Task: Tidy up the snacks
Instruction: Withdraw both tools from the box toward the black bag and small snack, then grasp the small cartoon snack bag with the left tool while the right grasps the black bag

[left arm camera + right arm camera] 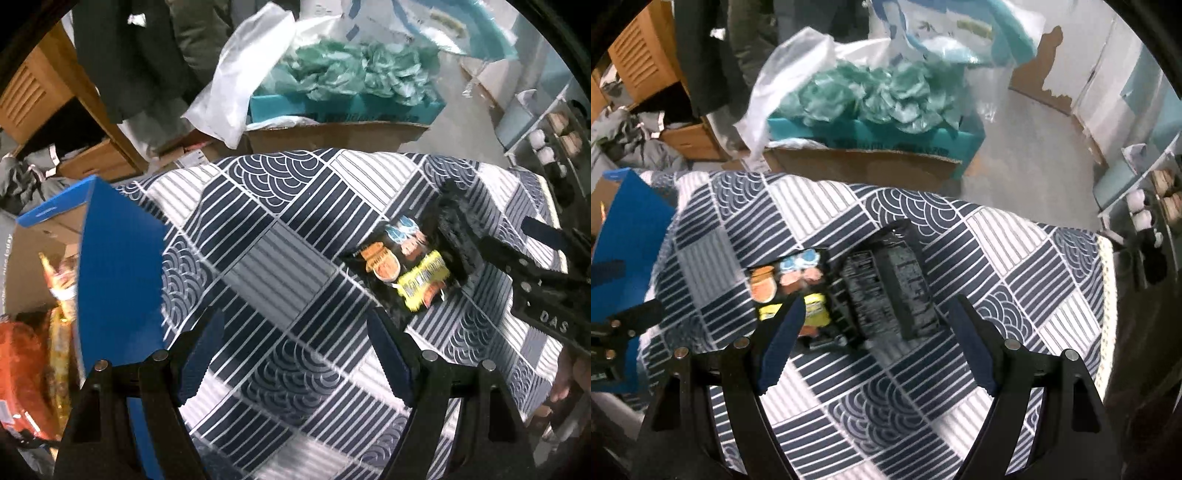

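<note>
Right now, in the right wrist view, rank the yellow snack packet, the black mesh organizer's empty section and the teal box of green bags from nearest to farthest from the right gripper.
1. yellow snack packet, just beyond the left fingertip.
2. Empty section of the black mesh organizer, ahead, centre; too close to call against the packet.
3. teal box of green bags, off the table, far behind.

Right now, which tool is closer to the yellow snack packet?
Right. The right tool hovers open just before the yellow snack packet, one finger overlapping it in view. The left tool is open farther away, over bare tablecloth.
</note>
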A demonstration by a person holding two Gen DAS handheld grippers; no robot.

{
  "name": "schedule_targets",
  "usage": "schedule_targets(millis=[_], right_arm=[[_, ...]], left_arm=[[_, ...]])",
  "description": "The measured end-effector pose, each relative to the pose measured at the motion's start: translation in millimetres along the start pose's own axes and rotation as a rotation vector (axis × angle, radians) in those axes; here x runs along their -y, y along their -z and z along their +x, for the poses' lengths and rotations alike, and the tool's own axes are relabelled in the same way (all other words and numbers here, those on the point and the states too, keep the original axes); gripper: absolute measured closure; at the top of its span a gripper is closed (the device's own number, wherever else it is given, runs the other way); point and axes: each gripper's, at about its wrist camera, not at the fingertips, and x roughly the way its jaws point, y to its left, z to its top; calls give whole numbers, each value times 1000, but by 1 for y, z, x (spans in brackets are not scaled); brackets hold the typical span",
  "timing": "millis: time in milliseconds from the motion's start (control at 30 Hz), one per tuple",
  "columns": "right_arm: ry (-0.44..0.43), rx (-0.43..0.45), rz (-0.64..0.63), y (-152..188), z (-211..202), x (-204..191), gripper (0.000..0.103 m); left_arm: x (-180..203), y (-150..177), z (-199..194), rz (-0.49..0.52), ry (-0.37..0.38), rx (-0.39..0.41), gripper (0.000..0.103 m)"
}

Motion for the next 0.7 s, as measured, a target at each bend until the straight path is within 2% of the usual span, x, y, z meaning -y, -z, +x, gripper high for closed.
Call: schedule_targets(millis=[333,600,700], right_arm=[[-15,-37,33,0,42,20,23],[-33,-89,25,9,66,16,23],[-32,-122,9,18,71,8,32]], left_arm=[[17,-21,28,-101,75,-45,22],[28,-26,43,-98,90,-78,22],[24,-24,47,-111,89,-93,22]])
